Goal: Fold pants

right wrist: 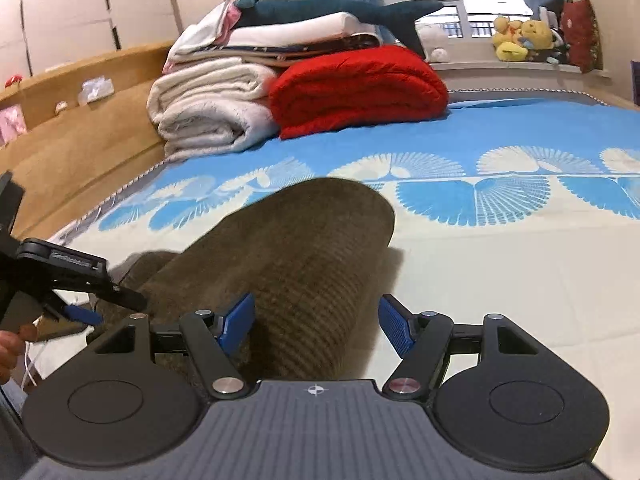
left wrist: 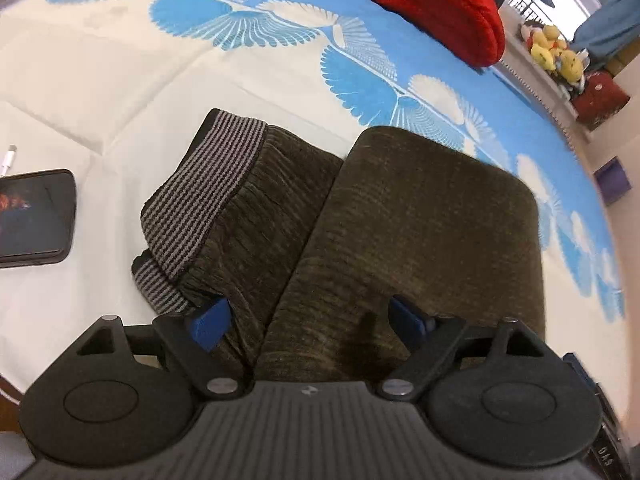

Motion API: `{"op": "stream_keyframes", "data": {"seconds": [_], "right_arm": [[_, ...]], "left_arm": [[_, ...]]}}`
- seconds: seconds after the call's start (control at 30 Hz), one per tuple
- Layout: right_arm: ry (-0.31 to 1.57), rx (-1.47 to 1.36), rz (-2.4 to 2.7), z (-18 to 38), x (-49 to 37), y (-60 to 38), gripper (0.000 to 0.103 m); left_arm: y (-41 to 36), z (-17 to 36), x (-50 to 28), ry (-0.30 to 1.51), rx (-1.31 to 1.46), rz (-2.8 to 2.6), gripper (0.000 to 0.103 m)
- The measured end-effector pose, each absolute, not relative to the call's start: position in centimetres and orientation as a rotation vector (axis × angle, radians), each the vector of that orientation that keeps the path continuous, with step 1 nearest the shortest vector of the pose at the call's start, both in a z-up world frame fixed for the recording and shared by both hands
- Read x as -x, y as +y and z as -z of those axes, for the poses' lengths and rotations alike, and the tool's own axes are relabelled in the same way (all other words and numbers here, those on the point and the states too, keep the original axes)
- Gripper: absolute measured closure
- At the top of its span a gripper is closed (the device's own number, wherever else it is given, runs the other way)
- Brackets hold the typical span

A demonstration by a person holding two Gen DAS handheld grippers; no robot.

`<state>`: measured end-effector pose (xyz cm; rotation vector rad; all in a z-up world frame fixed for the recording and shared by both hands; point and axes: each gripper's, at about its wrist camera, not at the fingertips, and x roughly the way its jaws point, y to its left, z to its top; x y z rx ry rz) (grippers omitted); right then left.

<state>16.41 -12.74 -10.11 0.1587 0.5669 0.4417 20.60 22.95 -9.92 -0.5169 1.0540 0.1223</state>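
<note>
Dark olive ribbed pants point(left wrist: 400, 240) lie folded on the white-and-blue fan-patterned bedspread point(left wrist: 120, 80). The left gripper point(left wrist: 308, 322) and right gripper point(right wrist: 316, 324) both hover spread apart above the cloth, gripping nothing. Red quilt point(right wrist: 356, 88) beside cream blankets point(right wrist: 208, 108) by the wooden headboard point(right wrist: 80, 136).

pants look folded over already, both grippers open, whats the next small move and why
Probably close the left gripper on the near edge of the pants. Its jaws stand open over the brown cloth with nothing pinched, and the striped waistband still sticks out left of the folded-over part. The right gripper also hangs open over the cloth, so another fold needs a fresh grip first.
</note>
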Motion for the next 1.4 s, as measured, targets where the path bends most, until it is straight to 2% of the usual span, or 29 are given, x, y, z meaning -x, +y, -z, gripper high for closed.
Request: {"op": "stream_keyframes", "data": {"seconds": [0.4, 0.43, 0.5, 0.63, 0.73, 0.87, 0.93, 0.97, 1.0, 1.1, 1.3, 1.4], "right_arm": [[0.587, -0.191, -0.418, 9.8, -17.2, -13.0, 0.032], [0.593, -0.197, -0.414, 9.9, -17.3, -13.1, 0.032], [0.608, -0.211, -0.410, 10.0, -17.6, -13.1, 0.032], [0.616, -0.216, -0.411, 10.1, -17.7, -12.8, 0.032], [0.605, -0.185, -0.405, 10.2, -17.5, -12.6, 0.032], [0.608, -0.179, -0.392, 10.4, -17.6, -12.9, 0.032], [0.613, -0.185, -0.382, 10.5, -17.8, -13.1, 0.032], [0.617, -0.190, -0.381, 10.6, -18.0, -13.1, 0.032], [0.620, -0.196, -0.380, 10.6, -18.1, -13.1, 0.032], [0.622, -0.199, -0.386, 10.6, -18.2, -12.6, 0.032], [0.601, -0.180, -0.378, 10.6, -18.3, -11.8, 0.033], [0.589, -0.213, -0.367, 10.4, -18.4, -12.2, 0.033]], "left_arm": [[22.1, 5.3, -18.1, 1.008, 0.466, -0.059, 0.013], [21.9, 4.7, -18.0, 0.981, 0.464, -0.041, 0.011], [21.5, 4.4, -18.7, 0.927, 0.447, -0.017, 0.003], [21.8, 7.7, -22.0, 0.974, 0.468, -0.041, 0.003], [22.3, 11.1, -23.1, 1.075, 0.534, -0.013, 0.011], [22.5, 11.4, -22.9, 1.084, 0.611, 0.043, 0.014], [23.0, 11.5, -23.3, 1.096, 0.658, 0.058, 0.022], [23.2, 11.5, -23.4, 1.101, 0.642, 0.025, 0.054], [23.2, 11.5, -23.5, 1.107, 0.612, -0.024, 0.081], [23.4, 9.7, -23.5, 1.075, 0.628, -0.023, 0.085], [24.0, 2.5, -21.3, 0.879, 0.562, 0.038, 0.086], [26.3, 3.4, -19.5, 0.854, 0.495, -0.079, 0.086]]}}
